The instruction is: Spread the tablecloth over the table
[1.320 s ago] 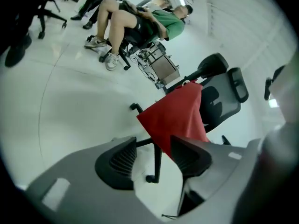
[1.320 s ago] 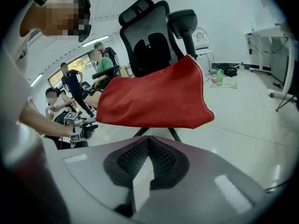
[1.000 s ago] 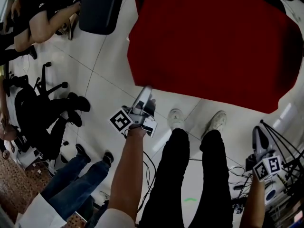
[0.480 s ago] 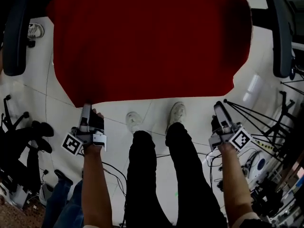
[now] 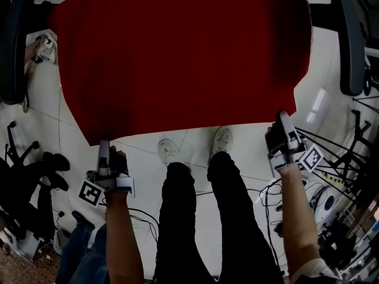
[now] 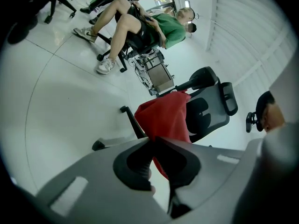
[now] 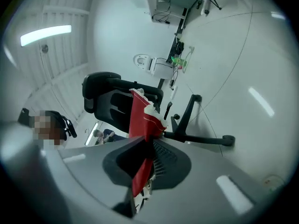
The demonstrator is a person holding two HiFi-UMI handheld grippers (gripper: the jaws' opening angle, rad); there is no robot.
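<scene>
The dark red tablecloth (image 5: pixel 177 58) lies over the table and fills the top of the head view. My left gripper (image 5: pixel 104 145) is at its near left corner and my right gripper (image 5: pixel 283 118) at its near right corner. In the left gripper view the jaws have just been closing and my left gripper (image 6: pixel 153 141) is shut on a fold of the red tablecloth (image 6: pixel 166 118). In the right gripper view my right gripper (image 7: pixel 148 143) has also just been closing, and the red tablecloth (image 7: pixel 140 118) is pinched between its pads, with a strip hanging below.
Dark office chairs stand at the table's left (image 5: pixel 15 46) and right (image 5: pixel 352 40). The person's black-trousered legs (image 5: pixel 177 218) and white shoes (image 5: pixel 169 149) are by the near edge. Cables and a stand (image 5: pixel 331 158) crowd the right floor. A seated person (image 6: pixel 140 17) is farther off.
The head view has swung to centre on the table. The right gripper rose from the lower right to the cloth's near right corner. The left gripper stays at the near left corner.
</scene>
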